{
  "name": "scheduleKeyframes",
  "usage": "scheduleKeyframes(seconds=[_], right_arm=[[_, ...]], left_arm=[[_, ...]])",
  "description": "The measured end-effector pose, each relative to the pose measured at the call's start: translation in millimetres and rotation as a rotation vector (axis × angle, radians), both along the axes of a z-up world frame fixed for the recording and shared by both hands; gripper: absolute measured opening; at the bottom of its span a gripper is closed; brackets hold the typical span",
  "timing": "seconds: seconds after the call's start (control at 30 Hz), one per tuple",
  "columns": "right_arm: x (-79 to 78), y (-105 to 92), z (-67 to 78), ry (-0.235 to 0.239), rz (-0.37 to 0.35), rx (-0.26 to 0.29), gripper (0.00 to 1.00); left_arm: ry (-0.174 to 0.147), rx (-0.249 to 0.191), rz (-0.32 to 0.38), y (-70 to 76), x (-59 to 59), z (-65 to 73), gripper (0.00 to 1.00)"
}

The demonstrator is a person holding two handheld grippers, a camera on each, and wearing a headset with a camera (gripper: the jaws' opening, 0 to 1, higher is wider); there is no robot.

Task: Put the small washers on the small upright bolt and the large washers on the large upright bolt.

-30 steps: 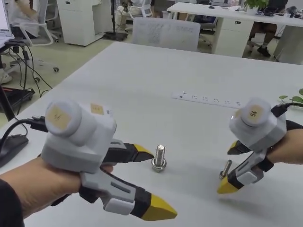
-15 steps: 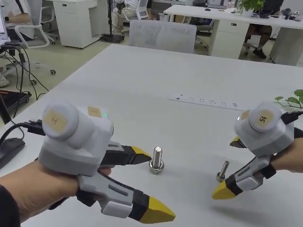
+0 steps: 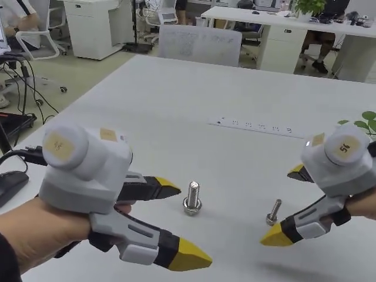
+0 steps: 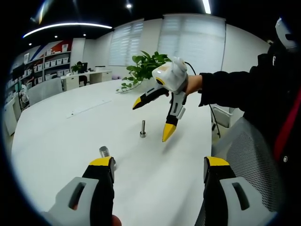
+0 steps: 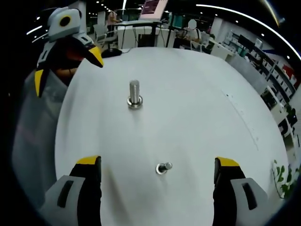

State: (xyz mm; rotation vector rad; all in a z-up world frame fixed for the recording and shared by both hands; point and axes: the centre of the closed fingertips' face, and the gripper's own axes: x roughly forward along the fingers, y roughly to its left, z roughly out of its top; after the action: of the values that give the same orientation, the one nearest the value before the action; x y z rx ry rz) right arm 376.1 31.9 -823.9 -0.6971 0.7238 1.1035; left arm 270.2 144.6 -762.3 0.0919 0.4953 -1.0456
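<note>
Two bolts stand upright on the white table (image 3: 176, 106), well apart from each other. The large bolt (image 3: 192, 198) is near the middle of the table's near part, and the small bolt (image 3: 272, 212) stands off to its right. Each bolt widens at its foot, but the detail there is too small to make out.

There are two grippers, one held in each hand, each with two yellow-tipped jaws. The left gripper (image 3: 179, 223) has its jaws spread wide with nothing between them. Its upper tip points toward the large bolt, near it but not touching. The right gripper (image 3: 284, 204) is also spread wide and holds nothing. The small bolt stands just beside its lower tip, apart from it.

One white power strip (image 3: 255, 126) lies farther back on the table.
</note>
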Motion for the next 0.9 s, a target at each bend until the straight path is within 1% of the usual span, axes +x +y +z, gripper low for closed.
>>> scheduleKeyframes(seconds=[0.23,0.37,0.53,0.73,0.9], right_arm=[[-13.0,4.1,9.6,-0.019,-0.011,0.035,1.0],[-19.0,3.5,13.1,-0.027,-0.013,0.038,1.0],[-25.6,4.0,20.2,-0.039,-0.018,0.056,1.0],[-33.6,3.8,25.2,-0.049,-0.03,0.076,1.0],[-41.2,2.1,26.0,-0.05,-0.045,0.089,1.0]], left_arm=[[-0.005,-0.005,0.008,3.5,-1.0,1.9,0.79],[-0.007,-0.007,0.016,5.7,-0.7,2.8,0.8],[-0.009,-0.009,0.019,6.2,-1.0,4.1,0.81],[-0.009,-0.011,0.025,8.8,-3.2,5.6,0.83],[-0.007,-0.013,0.032,12.4,-4.7,6.0,0.84]])
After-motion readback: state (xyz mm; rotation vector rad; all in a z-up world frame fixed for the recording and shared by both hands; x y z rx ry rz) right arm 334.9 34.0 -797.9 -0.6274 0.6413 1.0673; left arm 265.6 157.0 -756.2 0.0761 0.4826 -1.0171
